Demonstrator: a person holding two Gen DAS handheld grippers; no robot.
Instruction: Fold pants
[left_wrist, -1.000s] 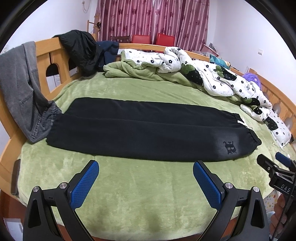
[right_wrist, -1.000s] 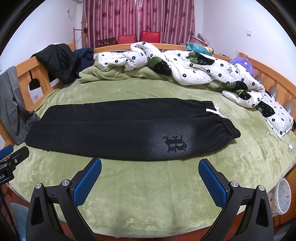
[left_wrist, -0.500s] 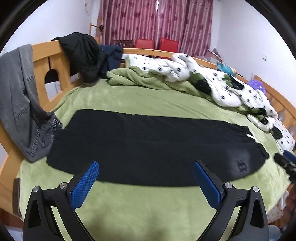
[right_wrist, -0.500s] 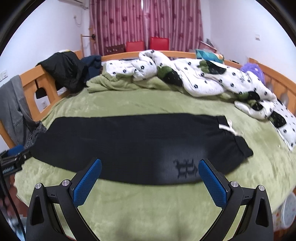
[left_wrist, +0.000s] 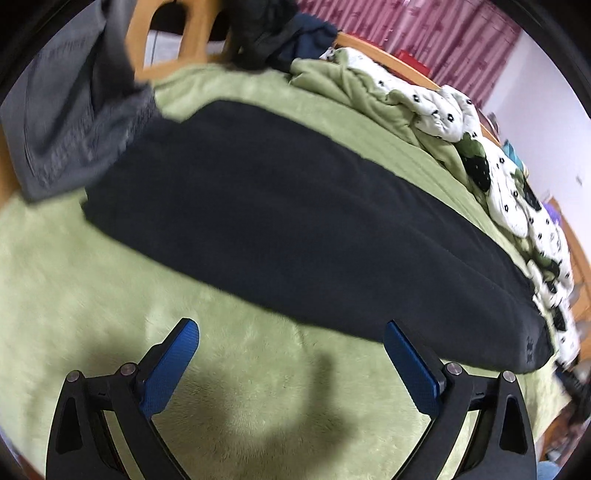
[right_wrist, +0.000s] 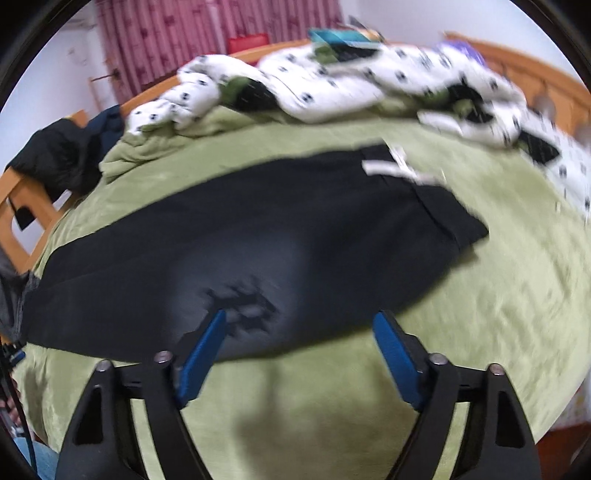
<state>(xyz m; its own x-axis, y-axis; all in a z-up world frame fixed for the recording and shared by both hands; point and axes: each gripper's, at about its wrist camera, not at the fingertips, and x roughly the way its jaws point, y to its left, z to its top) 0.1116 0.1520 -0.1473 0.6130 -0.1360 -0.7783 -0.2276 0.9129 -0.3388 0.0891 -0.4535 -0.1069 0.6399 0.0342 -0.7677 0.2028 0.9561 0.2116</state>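
Observation:
Black pants (left_wrist: 295, 229) lie flat and folded lengthwise across the green bed cover, hems at the left, waistband (right_wrist: 454, 218) with a white drawstring at the right. My left gripper (left_wrist: 290, 328) hangs open just above the green cover, its fingertips at the near edge of the legs, nothing between them. My right gripper (right_wrist: 299, 317) hovers over the near edge of the pants (right_wrist: 258, 240) by the dark printed emblem (right_wrist: 243, 302); its jaws are closing, with only the pants' edge lying below them and no pad pressing on cloth. Both views are motion-blurred.
A grey garment (left_wrist: 77, 122) hangs over the wooden bed frame (left_wrist: 170, 40) by the hems. A rumpled white flowered quilt (right_wrist: 332, 85) and green blanket (left_wrist: 354, 92) lie along the far side. Dark clothes (right_wrist: 62, 147) are heaped on the frame.
Both grippers have dropped and moved in towards the pants, tilting as they came. The right gripper's jaws stand narrower than before. The pants have not moved.

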